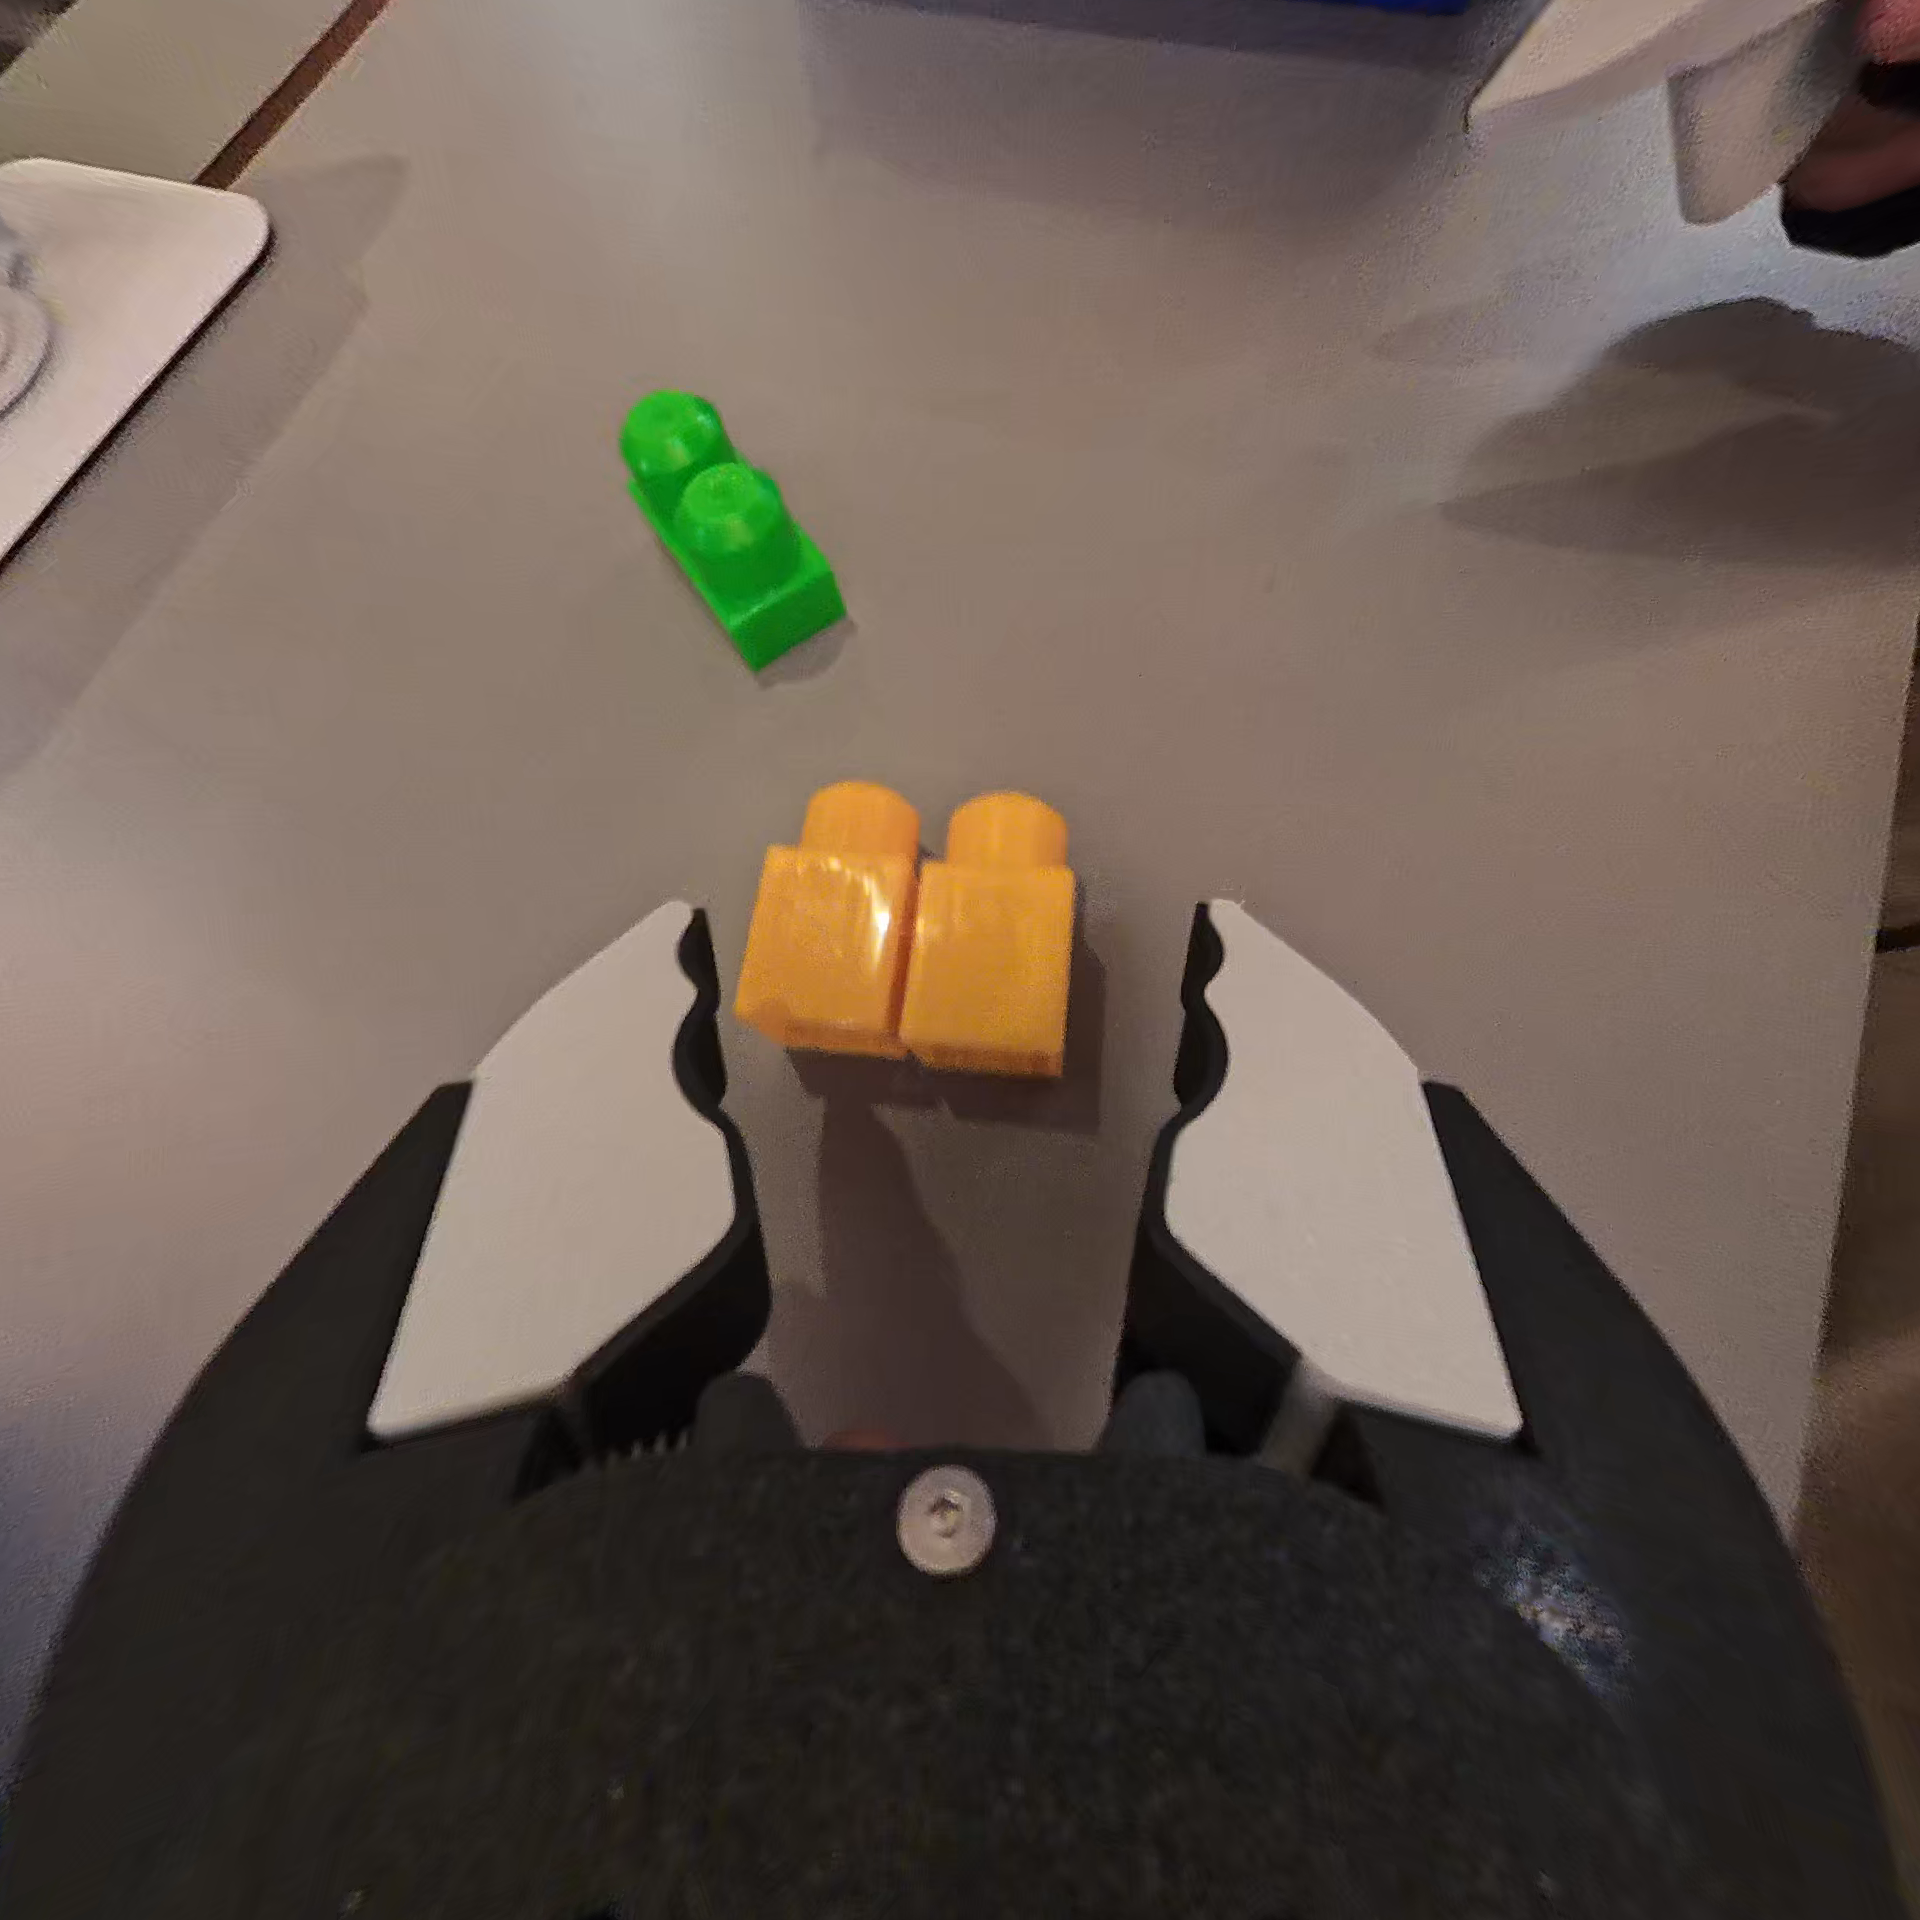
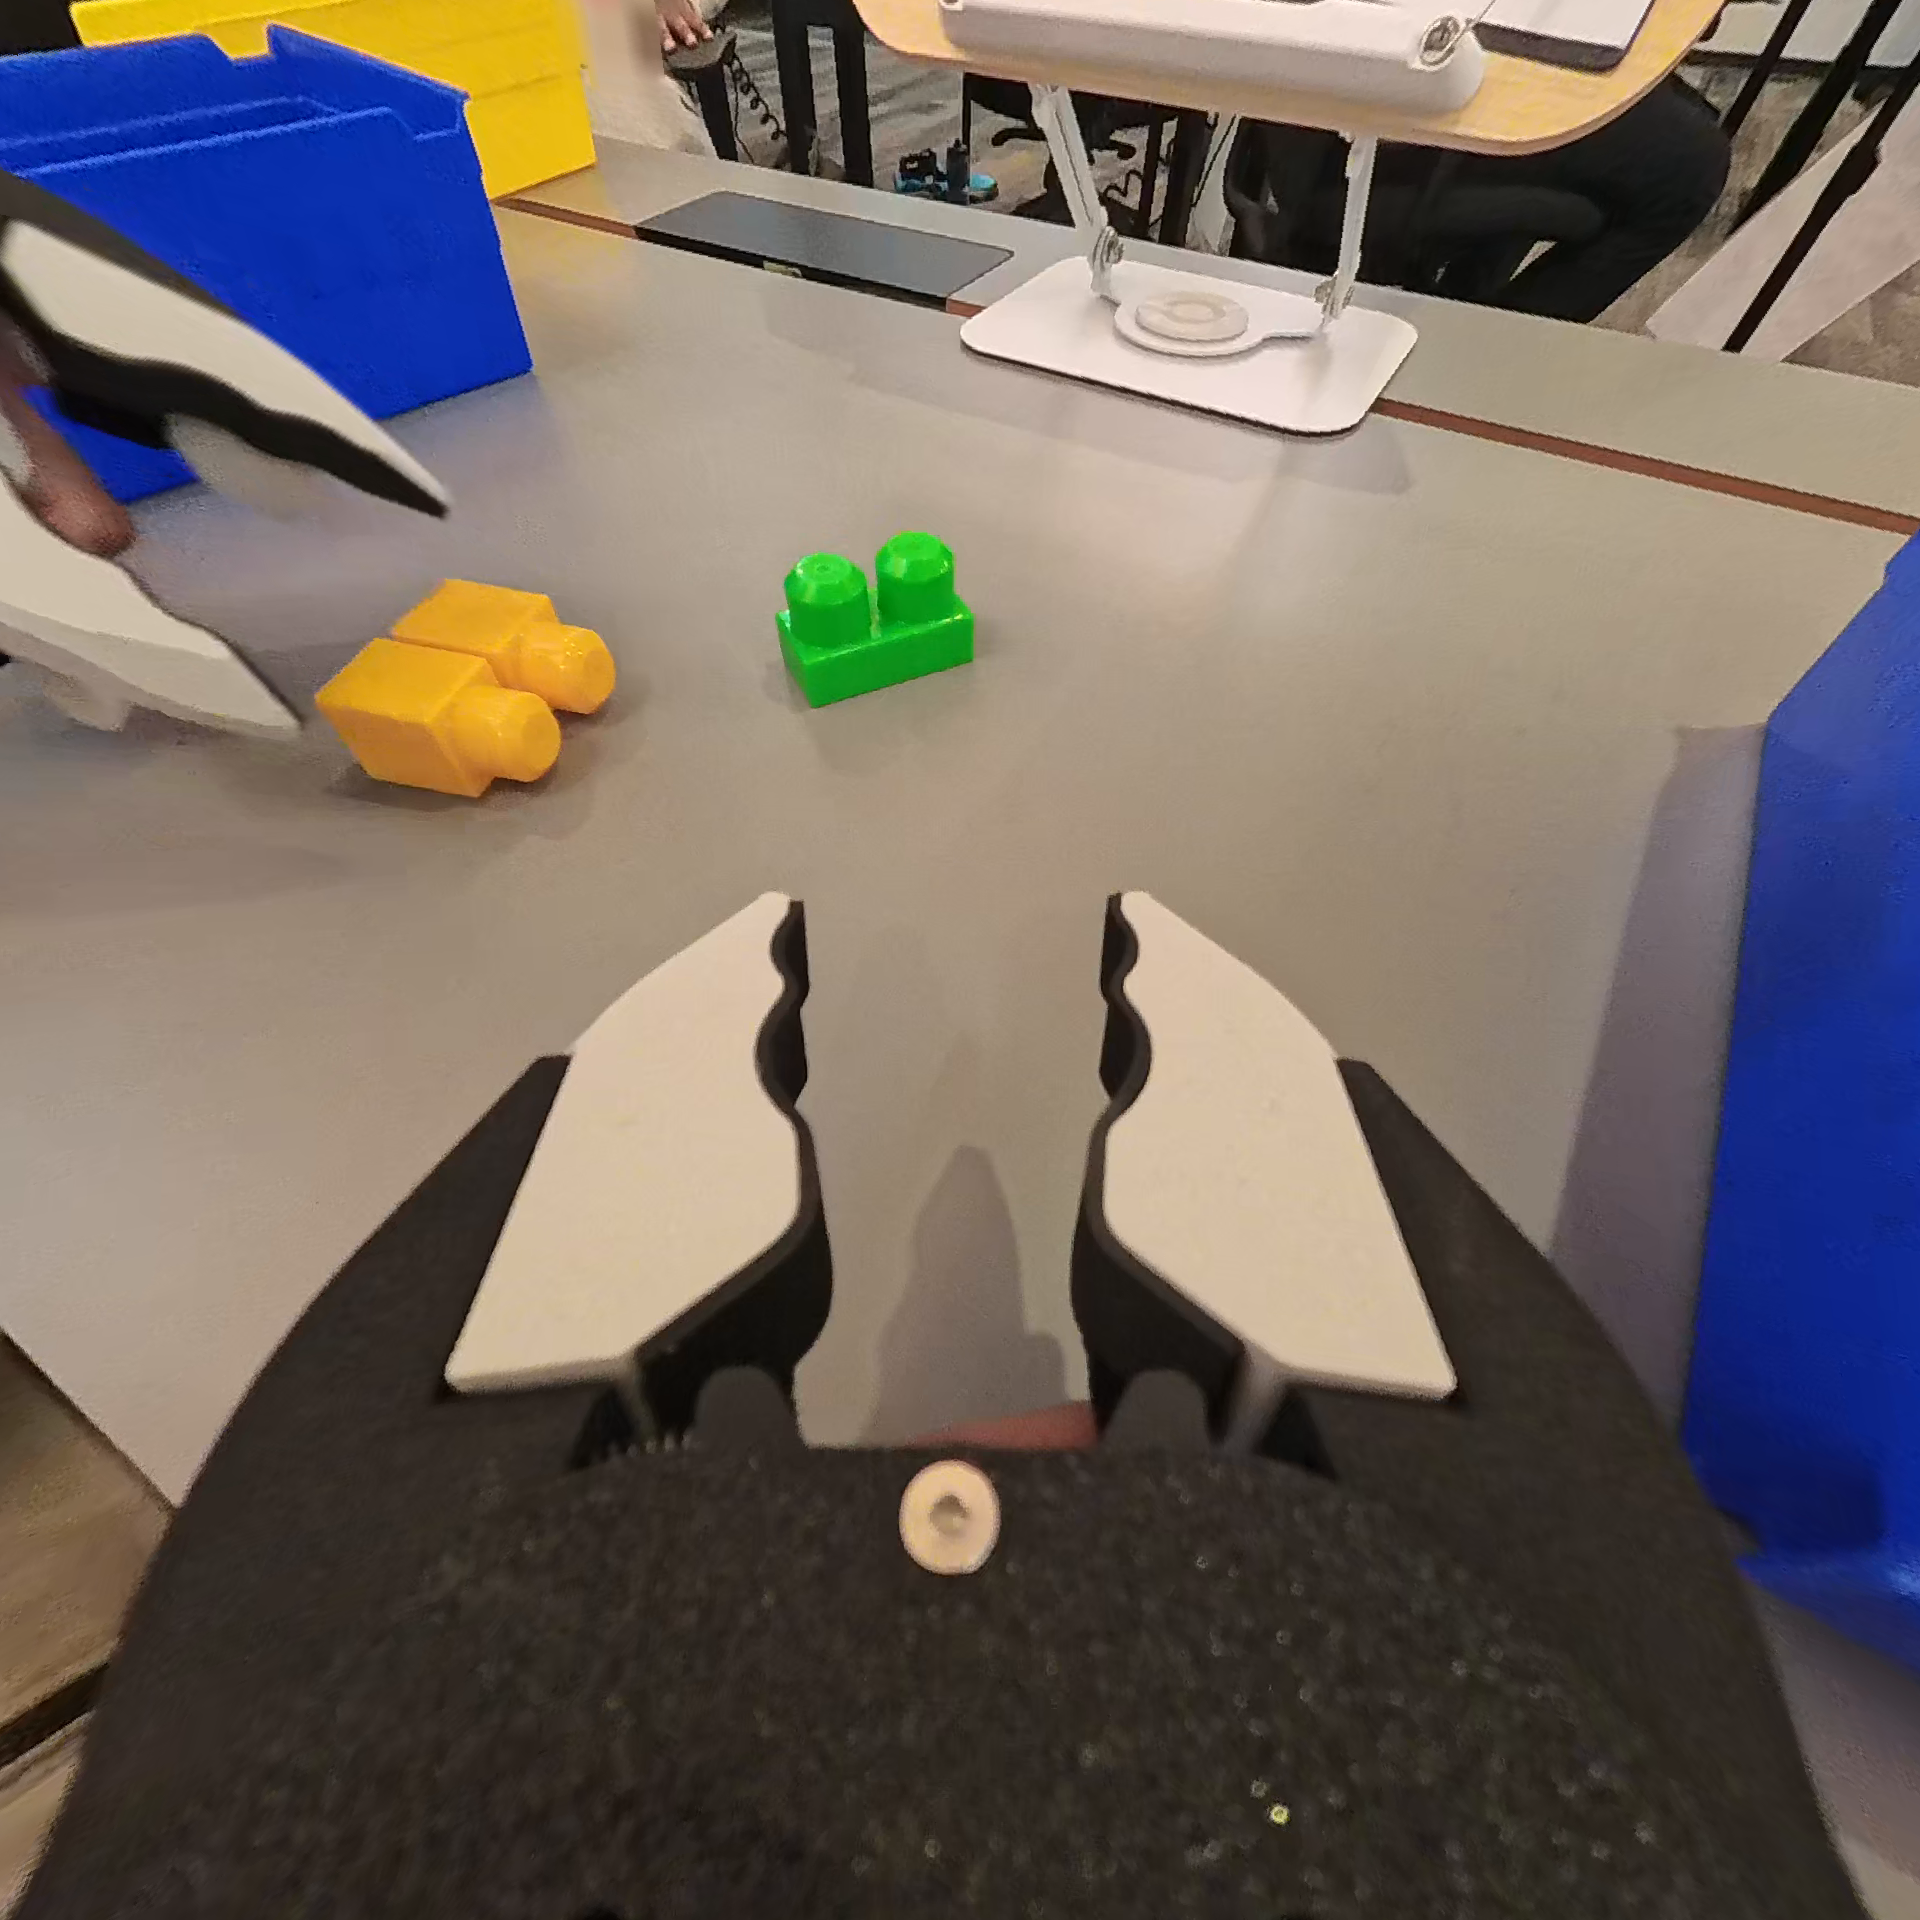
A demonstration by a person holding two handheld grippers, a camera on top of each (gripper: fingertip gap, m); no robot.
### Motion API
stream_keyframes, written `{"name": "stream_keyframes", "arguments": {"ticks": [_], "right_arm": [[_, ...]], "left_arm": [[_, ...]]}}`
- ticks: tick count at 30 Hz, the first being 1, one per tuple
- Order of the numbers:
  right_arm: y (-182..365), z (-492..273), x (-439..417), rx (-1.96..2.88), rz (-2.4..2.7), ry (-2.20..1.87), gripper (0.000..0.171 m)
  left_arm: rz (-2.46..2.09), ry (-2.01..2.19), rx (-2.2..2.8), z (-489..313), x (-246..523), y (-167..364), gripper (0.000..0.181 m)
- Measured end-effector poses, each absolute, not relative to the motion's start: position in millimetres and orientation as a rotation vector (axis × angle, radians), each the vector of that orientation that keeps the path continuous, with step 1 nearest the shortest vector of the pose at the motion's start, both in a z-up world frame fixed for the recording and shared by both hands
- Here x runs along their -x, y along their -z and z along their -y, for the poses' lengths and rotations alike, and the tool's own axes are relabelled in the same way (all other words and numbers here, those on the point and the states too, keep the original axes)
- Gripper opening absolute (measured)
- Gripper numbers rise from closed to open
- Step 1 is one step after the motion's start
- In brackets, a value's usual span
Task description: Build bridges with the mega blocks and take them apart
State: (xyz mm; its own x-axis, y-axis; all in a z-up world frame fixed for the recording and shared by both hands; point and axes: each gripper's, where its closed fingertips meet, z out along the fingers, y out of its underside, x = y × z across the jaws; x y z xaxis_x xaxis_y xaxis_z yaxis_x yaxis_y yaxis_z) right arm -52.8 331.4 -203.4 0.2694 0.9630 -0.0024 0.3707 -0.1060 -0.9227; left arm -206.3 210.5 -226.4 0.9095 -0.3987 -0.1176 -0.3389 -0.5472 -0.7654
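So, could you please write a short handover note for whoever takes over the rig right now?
Left gripper: open, empty, fingers on either side of the two orange blocks, not yet closed on them.
Right gripper: open, empty, held back from the blocks.
Blocks: both orange ones lie on their sides, side by side and touching, on the grey table. The green two-stud block stands upright, apart from them. Blue bins sit at the table's edges.
Done: no bridge stands; all three blocks are separate.
Left: probably stand the orange blocks up as pillars, then press the green one across them.
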Motion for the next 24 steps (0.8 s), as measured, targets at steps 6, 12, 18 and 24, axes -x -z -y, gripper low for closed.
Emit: {"name": "stream_keyframes", "arguments": {"ticks": [6,12,18,24], "right_arm": [[205.1,-330.7,54.7,1.644,1.253,-0.826,0.054],[201.8,-332.8,56.8,1.633,1.253,-0.798,0.054],[198.6,-322.9,62.0,1.608,1.293,-0.772,0.054],[192.4,-315.6,63.6,1.592,1.303,-0.764,0.054]], "left_arm": [[-0.335,-0.004,2.143,-150.3,208.6,225.2,0.076],[-0.142,-0.062,2.046,-107.2,194.7,219.4,0.073],[-0.083,-0.019,2.044,-92.9,195.0,224.8,0.073],[-0.103,0.044,2.194,-114.9,213.1,235.9,0.058]]}}
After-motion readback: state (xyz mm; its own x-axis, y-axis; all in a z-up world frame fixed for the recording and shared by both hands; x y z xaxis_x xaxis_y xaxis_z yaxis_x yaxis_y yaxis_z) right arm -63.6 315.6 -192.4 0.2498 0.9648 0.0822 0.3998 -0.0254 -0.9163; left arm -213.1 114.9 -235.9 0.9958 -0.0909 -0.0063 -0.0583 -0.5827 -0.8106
